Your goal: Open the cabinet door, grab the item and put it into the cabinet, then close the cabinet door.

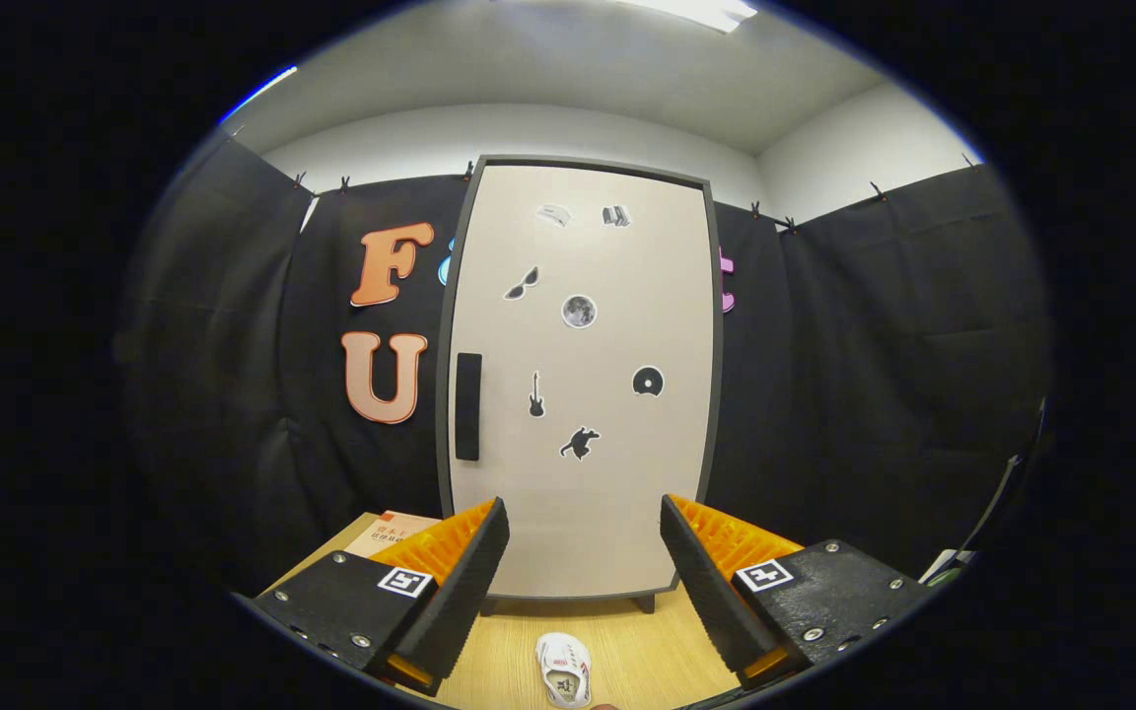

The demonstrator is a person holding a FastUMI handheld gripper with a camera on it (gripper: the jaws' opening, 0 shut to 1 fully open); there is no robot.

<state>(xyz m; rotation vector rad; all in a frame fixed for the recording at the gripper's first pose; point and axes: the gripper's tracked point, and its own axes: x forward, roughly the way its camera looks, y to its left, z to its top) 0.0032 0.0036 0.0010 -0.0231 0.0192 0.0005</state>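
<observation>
A tall cabinet stands on the wooden table straight ahead, its pale door (578,394) shut and dotted with small dark stickers. A black vertical handle (467,405) sits on the door's left edge. On the table (647,656) below, between my fingers, lies a small white shoe (564,670). My gripper (584,537) is open, fingers spread wide with nothing between them, held back from the door and above the shoe.
An orange-and-white box or book (392,533) lies on the table left of the cabinet, partly behind my left finger. Black cloth walls close the booth behind and on both sides. A pale object (943,565) peeks out beyond the right finger.
</observation>
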